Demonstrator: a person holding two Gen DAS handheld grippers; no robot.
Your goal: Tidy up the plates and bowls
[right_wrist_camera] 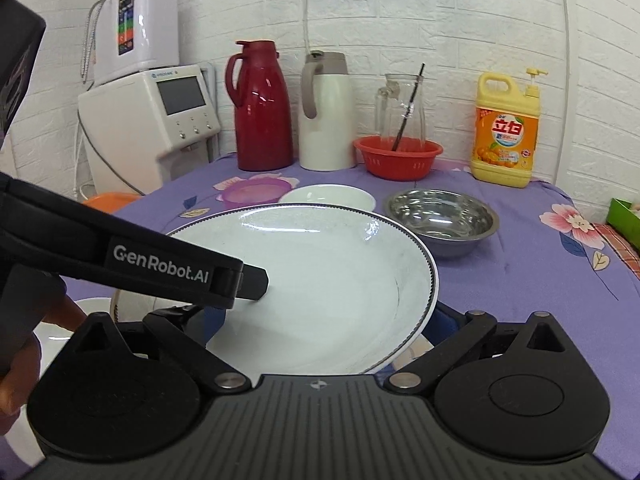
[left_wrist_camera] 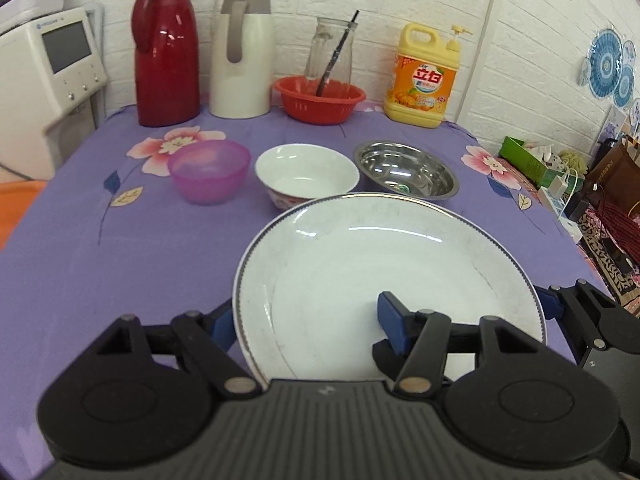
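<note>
A large white plate [left_wrist_camera: 384, 272] with a dark patterned rim is held above the purple floral tablecloth [left_wrist_camera: 100, 260]. My left gripper [left_wrist_camera: 308, 324] is shut on its near edge, one blue pad on top of the plate and one below. In the right wrist view the same plate [right_wrist_camera: 320, 280] fills the middle, with the left gripper's finger reaching over it. My right gripper [right_wrist_camera: 316, 328] is under the plate, its fingertips hidden. Behind stand a purple plastic bowl [left_wrist_camera: 208, 170], a white bowl [left_wrist_camera: 306, 172] and a steel bowl [left_wrist_camera: 406, 170].
At the back stand a red thermos [left_wrist_camera: 166, 52], a white thermos [left_wrist_camera: 242, 56], a red basket [left_wrist_camera: 318, 98], a glass jug [left_wrist_camera: 330, 52] and a yellow detergent bottle [left_wrist_camera: 426, 76]. A white appliance [left_wrist_camera: 48, 68] is on the left. Clutter lies off the table's right edge.
</note>
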